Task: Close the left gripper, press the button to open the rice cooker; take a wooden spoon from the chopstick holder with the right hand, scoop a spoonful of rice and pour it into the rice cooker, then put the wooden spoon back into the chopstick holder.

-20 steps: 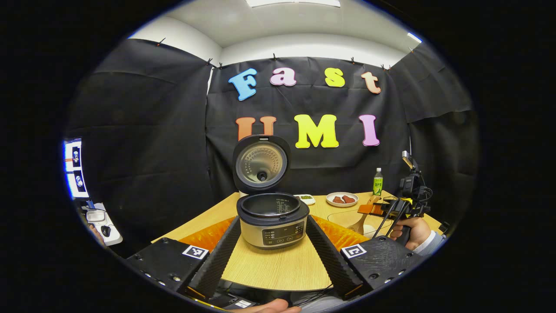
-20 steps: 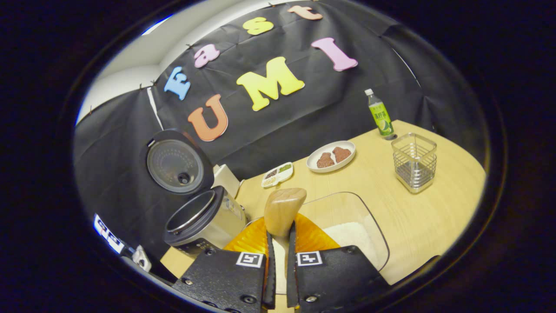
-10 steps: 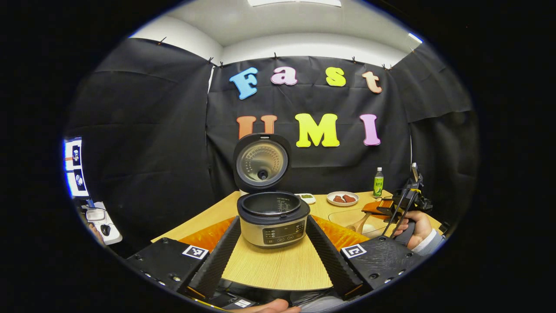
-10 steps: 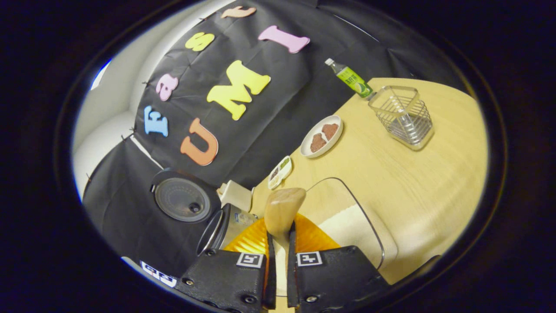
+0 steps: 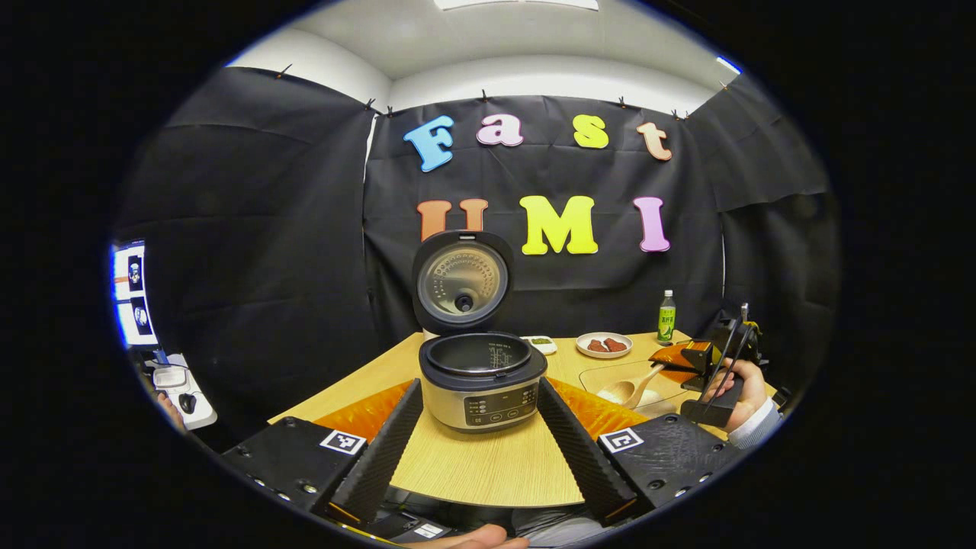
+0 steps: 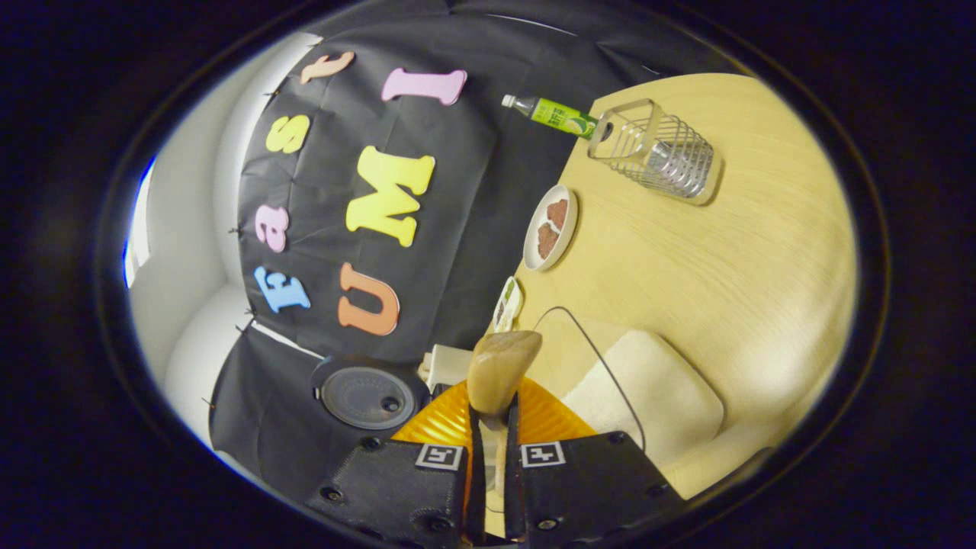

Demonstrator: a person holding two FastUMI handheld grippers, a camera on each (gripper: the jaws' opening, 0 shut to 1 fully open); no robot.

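Rolling further over than 0.5 s ago, the right gripper (image 6: 488, 488) now sees the table (image 6: 724, 259) stood almost on edge, and its jaws are narrow, clamped on the handle of the wooden spoon (image 6: 499, 366), whose bowl sticks out straight ahead of the fingertips. Just right of the jaws lies the clear rice container (image 6: 648, 389) with its white rice, the spoon bowl at its near rim; earlier the bowl sat higher above it. Far ahead and to the right of the jaws the wire holder (image 6: 656, 149) stands empty beside a green bottle (image 6: 553, 114), with a plate (image 6: 550, 226) and a small dish (image 6: 507, 303) between them and the spoon. Left of the jaws only the cooker's raised lid (image 6: 366, 396) shows. The left gripper view gives what that one hides: the whole cooker (image 5: 482, 377) sits between and just beyond the left gripper's (image 5: 479, 427) 2 widely spread fingers, lid up, pot open, not touched by them. Off to the right of those jaws the right gripper (image 5: 705, 358) and the hand (image 5: 743, 389) holding it have dropped lower than before, and the spoon (image 5: 631, 389) slants down into the container. The left gripper has hardly moved.
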